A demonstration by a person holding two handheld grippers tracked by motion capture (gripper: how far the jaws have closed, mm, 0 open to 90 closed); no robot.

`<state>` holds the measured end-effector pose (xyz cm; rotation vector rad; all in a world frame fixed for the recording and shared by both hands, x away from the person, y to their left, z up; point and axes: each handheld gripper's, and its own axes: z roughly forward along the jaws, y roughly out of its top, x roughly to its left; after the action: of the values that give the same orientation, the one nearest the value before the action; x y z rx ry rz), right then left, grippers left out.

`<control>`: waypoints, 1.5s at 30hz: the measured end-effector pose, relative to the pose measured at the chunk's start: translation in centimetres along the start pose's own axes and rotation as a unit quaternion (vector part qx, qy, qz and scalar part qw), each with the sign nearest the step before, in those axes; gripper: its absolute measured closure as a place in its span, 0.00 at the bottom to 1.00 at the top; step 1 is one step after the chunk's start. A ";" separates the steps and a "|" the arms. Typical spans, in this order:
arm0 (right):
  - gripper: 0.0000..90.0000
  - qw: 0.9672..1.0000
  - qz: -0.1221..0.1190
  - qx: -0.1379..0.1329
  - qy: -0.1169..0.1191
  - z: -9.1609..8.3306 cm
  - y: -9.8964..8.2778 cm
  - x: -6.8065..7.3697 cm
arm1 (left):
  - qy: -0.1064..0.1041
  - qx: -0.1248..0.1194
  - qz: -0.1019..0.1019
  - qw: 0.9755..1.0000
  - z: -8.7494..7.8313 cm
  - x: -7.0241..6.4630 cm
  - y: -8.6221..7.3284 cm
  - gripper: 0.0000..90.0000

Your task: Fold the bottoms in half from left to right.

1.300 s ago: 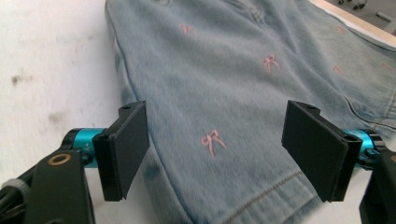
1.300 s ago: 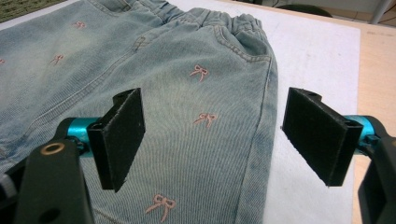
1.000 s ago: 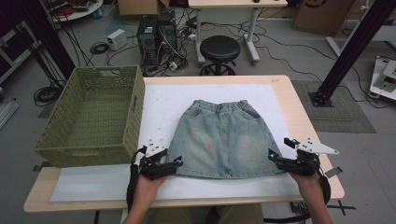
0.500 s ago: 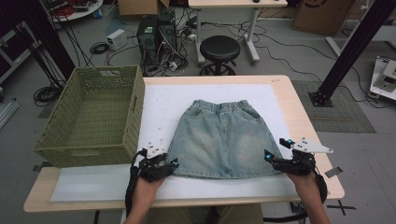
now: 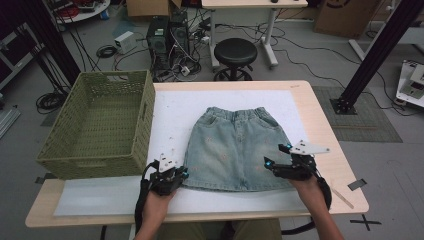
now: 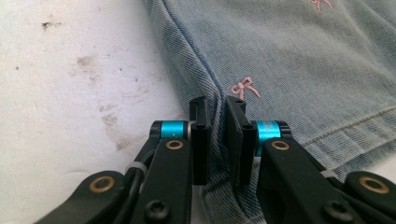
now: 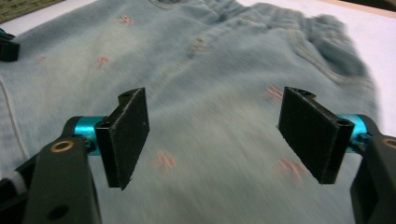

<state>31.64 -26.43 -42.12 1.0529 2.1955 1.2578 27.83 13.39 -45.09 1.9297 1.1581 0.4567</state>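
Denim skirt (image 5: 234,149) lies flat mid-bench, right of the green basket (image 5: 100,122). Left tool (image 6: 218,140) has just closed, pinching the skirt's left hem corner. Right tool (image 7: 219,135) is spread above the skirt's right side. Grasp step; next, right tool should pinch its corner.

There is one denim skirt (image 5: 236,147) on the counter (image 5: 320,125). There is one green basket (image 5: 97,125) at the left. There are two hand-held grippers: one left hand-held gripper (image 5: 181,173) and one right hand-held gripper (image 5: 276,156). Each one has two black jaws. There is one white sheet (image 5: 170,112) under the skirt. On the far floor there is one round black stool (image 5: 235,52).
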 end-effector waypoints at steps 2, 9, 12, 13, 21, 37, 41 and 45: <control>0.29 1.000 -0.005 0.007 0.006 1.3 0.9 0.5 | -0.004 -0.004 -0.001 1.000 -0.1 0.1 0.0 0.92; 0.28 0.999 -0.027 0.030 0.028 6.0 4.4 1.8 | -0.021 -0.018 -0.009 1.000 -0.3 0.3 -0.1 0.93; 0.27 0.998 -0.027 0.039 0.042 7.8 5.9 2.3 | -0.024 -0.024 -0.006 0.999 -0.4 0.3 -0.2 0.94; 0.27 0.998 -0.029 0.040 0.044 8.3 6.4 2.5 | -0.025 -0.026 -0.004 0.999 -0.4 0.3 -0.2 0.94; 0.29 0.996 -0.031 0.054 0.062 12.8 9.3 3.9 | -0.030 -0.029 0.001 0.999 -0.5 0.2 -0.2 0.94; 0.38 0.993 -0.026 0.080 0.087 20.0 12.1 7.2 | -0.037 -0.032 0.009 0.999 -0.5 0.2 -0.2 0.95; 0.40 0.991 -0.035 0.095 0.084 21.0 12.5 7.8 | -0.036 -0.033 0.010 0.999 -0.6 0.1 -0.2 0.95; 0.54 0.989 -0.048 0.107 0.086 21.6 12.6 8.2 | -0.036 -0.032 0.008 0.999 -0.5 0.2 -0.3 0.95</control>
<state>45.69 -4.15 -42.25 0.9331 2.5268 1.1266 27.43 13.83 -44.99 1.8861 1.0690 0.4252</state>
